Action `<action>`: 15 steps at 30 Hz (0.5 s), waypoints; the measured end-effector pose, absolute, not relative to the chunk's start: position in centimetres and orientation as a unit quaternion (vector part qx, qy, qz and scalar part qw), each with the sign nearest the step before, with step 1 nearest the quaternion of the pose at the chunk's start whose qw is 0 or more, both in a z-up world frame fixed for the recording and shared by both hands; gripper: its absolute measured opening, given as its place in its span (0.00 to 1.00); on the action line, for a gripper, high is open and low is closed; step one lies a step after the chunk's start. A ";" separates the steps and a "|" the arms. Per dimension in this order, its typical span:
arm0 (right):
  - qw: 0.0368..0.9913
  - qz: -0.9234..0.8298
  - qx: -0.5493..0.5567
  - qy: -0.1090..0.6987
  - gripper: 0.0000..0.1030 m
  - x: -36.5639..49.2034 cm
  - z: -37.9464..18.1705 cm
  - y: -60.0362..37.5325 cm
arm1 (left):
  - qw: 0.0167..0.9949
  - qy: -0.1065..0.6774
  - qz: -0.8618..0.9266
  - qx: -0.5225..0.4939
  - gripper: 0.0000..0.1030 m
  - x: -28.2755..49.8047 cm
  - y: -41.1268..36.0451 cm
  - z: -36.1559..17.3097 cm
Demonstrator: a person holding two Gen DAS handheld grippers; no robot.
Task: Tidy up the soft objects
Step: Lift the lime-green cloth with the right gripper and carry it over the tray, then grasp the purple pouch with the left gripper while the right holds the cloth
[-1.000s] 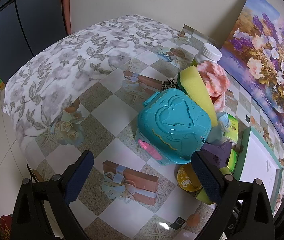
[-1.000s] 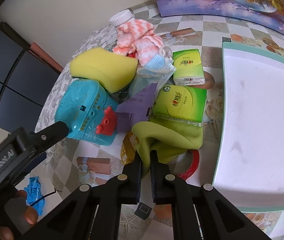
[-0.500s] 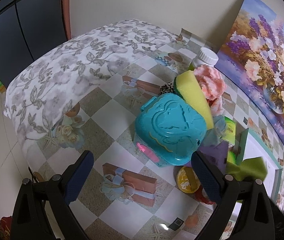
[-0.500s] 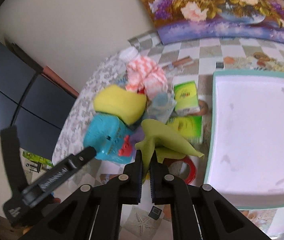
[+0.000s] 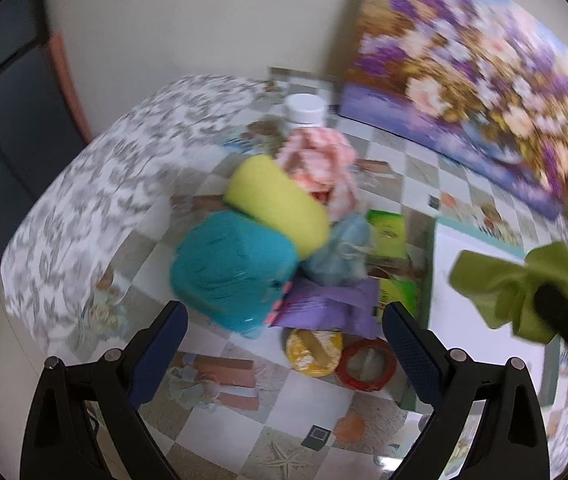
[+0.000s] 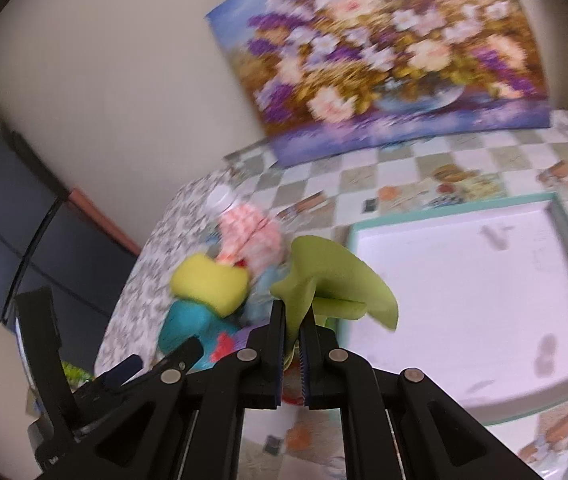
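Fingers of the right gripper [image 6: 293,344] point forward and down toward the table, pinched tight on a fold of the green cloth [image 6: 334,280], which is lifted clear of the pile. In the right wrist view the cloth fans upward and out from the jaws, its broad flap spreading to the right over the near-left corner of the white tray [image 6: 464,300]. In the left wrist view the same cloth [image 5: 512,286] hangs in the air above the tray [image 5: 480,320], bunched at the black gripper tip and spreading away from it to the left.

The left gripper [image 5: 284,344] is angled steeply down at the clutter, its blue-padded jaws standing wide with nothing between them. Beyond the jaws lie a teal toy case [image 5: 232,272], a yellow sponge [image 5: 280,208] leaning on top of it, a pink-and-white knitted cloth [image 5: 320,160] behind, a crumpled blue mask [image 5: 340,252], purple paper [image 5: 332,304] and green tissue packs [image 5: 388,232].

The tray's flat white inside lies bare except for a few faint marks, bounded by a raised teal rim. Its left rim runs just beside the tissue packs. A floral painting [image 6: 396,52] leans against the wall behind. The table's left edge drops off under a grey leaf-print cover [image 5: 104,184].
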State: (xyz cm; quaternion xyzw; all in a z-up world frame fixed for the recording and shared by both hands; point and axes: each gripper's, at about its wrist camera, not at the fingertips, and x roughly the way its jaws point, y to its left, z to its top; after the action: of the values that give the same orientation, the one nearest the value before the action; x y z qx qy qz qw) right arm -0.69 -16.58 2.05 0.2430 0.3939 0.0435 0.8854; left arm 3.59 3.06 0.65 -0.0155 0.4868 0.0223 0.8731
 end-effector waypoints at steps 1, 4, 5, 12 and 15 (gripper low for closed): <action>0.888 0.031 0.242 0.391 0.06 -0.9 2.2 -17.2 | 0.873 0.487 0.019 -0.003 0.95 3.7 2.4 0.7; 0.892 -0.003 0.236 0.385 0.06 -1.4 2.6 -18.8 | 0.870 0.493 0.009 0.031 0.95 4.3 0.6 0.6; 0.893 -0.013 0.236 0.384 0.06 -1.6 2.7 -19.3 | 0.868 0.494 0.005 0.043 0.95 4.5 -0.2 0.5; 0.890 -0.039 0.249 0.381 0.06 -2.2 2.8 -21.5 | 0.852 0.509 -0.009 0.120 0.90 6.3 -4.1 -0.9; 0.889 -0.041 0.248 0.383 0.06 -2.3 2.7 -21.7 | 0.841 0.522 -0.013 0.141 0.84 7.0 -5.1 -2.0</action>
State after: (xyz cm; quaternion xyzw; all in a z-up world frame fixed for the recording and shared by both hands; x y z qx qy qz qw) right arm -2.26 -21.70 2.75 0.2484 0.3827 -0.0410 0.8889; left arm 7.00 -5.14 -1.96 0.1413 0.5217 -0.0128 0.8412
